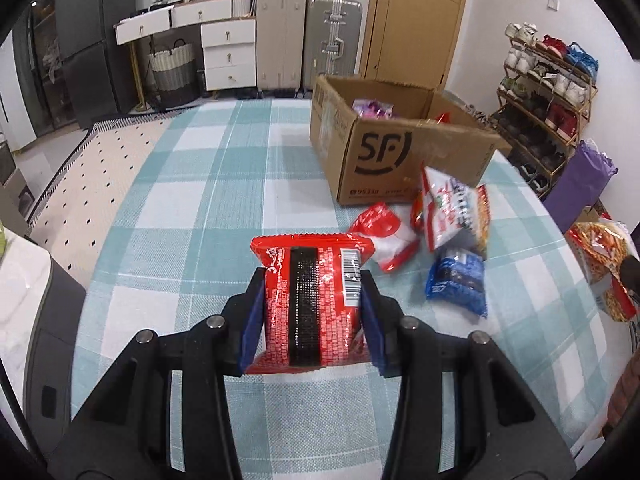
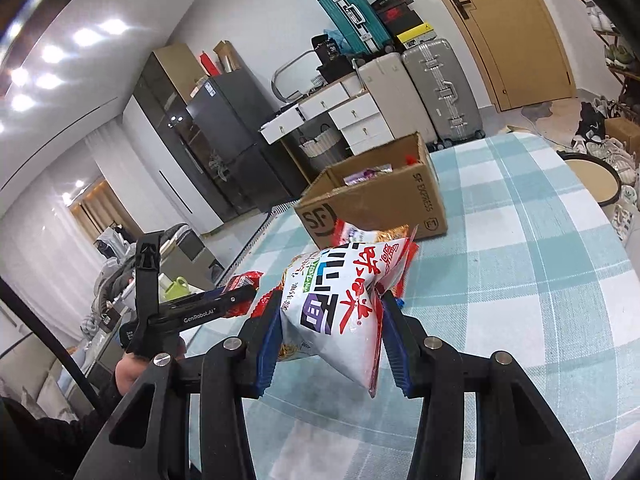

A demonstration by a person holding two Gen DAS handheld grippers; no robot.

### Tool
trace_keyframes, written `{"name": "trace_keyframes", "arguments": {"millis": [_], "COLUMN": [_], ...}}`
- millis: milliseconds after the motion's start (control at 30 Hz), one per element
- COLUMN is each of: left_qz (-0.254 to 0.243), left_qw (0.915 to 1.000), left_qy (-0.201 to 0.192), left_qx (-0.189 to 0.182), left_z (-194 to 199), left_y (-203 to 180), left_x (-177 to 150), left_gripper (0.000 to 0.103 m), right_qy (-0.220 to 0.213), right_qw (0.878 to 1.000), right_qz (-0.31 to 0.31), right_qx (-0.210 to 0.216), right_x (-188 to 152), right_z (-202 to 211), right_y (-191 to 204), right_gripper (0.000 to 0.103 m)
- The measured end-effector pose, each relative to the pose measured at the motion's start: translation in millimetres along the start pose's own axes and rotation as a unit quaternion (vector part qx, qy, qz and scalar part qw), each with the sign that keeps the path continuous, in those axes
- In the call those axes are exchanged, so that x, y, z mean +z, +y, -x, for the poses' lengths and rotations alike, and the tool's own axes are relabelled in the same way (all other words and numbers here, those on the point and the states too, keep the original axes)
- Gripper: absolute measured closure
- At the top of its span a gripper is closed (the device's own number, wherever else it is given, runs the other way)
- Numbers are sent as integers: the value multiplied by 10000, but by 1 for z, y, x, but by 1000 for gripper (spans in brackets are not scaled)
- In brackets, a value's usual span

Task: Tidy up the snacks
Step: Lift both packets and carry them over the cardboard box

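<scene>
Left wrist view: the left gripper [image 1: 312,304] clamps a red snack packet [image 1: 312,300] above the checked tablecloth [image 1: 192,208]; 3 packets lie near the cardboard box [image 1: 384,152]. The right gripper [image 2: 328,332] squeezes a white noodle bag [image 2: 340,304].

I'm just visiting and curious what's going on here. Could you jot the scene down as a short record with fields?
Setting: table with teal-and-white checked cloth
Left gripper: shut on a red plastic snack packet
Right gripper: shut on a white noodle bag with red lettering
Container: open brown cardboard box, some snacks inside
Loose on the cloth: blue packet, red-and-white packet
</scene>
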State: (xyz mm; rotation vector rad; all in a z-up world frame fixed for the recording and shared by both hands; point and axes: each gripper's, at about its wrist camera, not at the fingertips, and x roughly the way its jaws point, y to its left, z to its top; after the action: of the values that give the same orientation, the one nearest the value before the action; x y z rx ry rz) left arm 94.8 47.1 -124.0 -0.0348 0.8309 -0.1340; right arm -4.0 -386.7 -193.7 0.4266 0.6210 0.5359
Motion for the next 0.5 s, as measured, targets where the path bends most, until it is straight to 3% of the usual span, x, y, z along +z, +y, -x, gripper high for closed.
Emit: {"name": "trace_keyframes", "arguments": {"millis": [300, 500], "left_qz": [15, -242], "left_qw": [9980, 9965], "left_qy": [-468, -729], "left_qx": [-413, -322], "left_z": [64, 99], "left_y": [-1, -11], "left_x": [30, 59], "left_gripper": [62, 62], "right_qy": [-273, -407], "right_qw": [9993, 9974], "right_qz": [116, 414], "right_qx": [236, 416], "right_x": [44, 80], "right_z": [19, 26], "right_y": [27, 54], "right_gripper": [57, 57]}}
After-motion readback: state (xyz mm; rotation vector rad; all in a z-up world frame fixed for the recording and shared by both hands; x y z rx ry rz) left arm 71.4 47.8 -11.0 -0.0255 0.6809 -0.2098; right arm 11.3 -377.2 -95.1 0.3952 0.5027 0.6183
